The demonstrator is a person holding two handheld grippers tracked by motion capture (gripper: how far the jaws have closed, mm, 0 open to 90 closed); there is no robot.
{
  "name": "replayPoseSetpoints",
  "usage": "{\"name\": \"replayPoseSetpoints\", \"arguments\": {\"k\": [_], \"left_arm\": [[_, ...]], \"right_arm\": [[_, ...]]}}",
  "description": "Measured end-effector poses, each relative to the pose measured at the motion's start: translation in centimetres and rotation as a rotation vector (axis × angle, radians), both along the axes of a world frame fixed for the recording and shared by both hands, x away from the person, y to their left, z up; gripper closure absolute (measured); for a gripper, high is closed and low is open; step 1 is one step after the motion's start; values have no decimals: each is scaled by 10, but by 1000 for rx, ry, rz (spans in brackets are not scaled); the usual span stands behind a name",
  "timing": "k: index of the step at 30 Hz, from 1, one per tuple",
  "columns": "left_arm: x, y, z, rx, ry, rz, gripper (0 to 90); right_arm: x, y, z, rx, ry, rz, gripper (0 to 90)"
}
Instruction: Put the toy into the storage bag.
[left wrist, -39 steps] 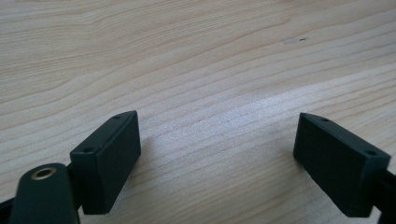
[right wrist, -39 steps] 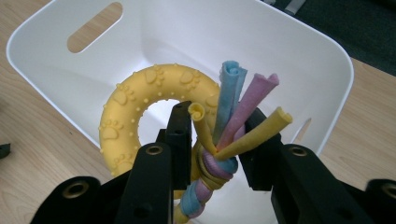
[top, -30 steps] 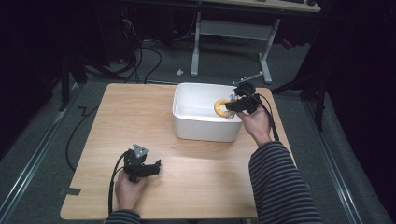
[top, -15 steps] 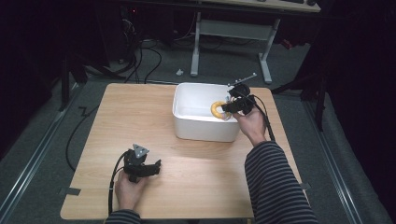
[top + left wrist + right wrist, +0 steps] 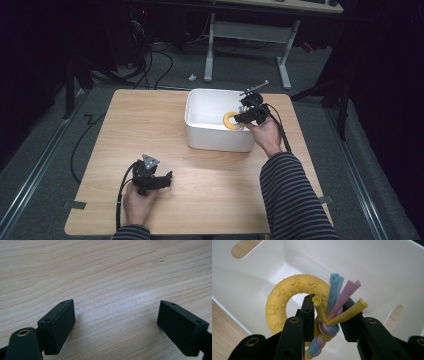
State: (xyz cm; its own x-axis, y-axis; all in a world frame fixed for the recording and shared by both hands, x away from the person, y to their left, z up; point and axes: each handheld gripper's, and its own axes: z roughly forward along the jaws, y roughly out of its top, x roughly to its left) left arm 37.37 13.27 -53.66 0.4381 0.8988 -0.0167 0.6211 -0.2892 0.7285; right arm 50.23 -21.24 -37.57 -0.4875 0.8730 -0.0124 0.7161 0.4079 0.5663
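Note:
A yellow rubber ring toy [image 5: 287, 295] with paw prints carries a braided rope of blue, purple and yellow strands [image 5: 339, 297]. My right gripper [image 5: 328, 312] is shut on the rope knot and holds the toy [image 5: 230, 120] over the inside of a white plastic bin [image 5: 205, 135], at its right end. My left gripper [image 5: 159, 181] rests low on the wooden table [image 5: 140, 130] near the front left. Its jaws stand wide apart in the left gripper view, with bare wood [image 5: 112, 290] between them.
The white bin [image 5: 372, 262] has oval handle cut-outs in its walls. Behind the table stand a grey desk frame [image 5: 250, 35] and loose cables on the floor [image 5: 165, 60]. A cable [image 5: 277, 125] trails from the right gripper.
My right gripper has carried the ring toy a little leftward and lower, from the bin's right rim into the bin. The left gripper has stayed put.

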Motion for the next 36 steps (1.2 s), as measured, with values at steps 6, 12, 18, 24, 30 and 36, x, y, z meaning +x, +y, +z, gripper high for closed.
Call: {"name": "replayPoseSetpoints", "arguments": {"k": [6, 12, 18, 24, 30, 36], "left_arm": [[0, 0, 0, 0, 0, 0, 151], [0, 0, 0, 0, 0, 0, 151], [0, 0, 0, 0, 0, 0, 151], [0, 0, 0, 0, 0, 1, 151], [0, 0, 0, 1, 0, 1, 151], [0, 0, 0, 1, 0, 1, 151]], "right_arm": [[0, 0, -6, -9, 18, -3, 679], [0, -1, -9, -3, 24, -1, 678], [0, -2, -9, 18, 38, 6, 678], [-4, -5, -3, 51, 17, 17, 540], [-15, -15, 4, 74, -23, 12, 512], [-26, -33, 10, 99, -53, -6, 507]]}}
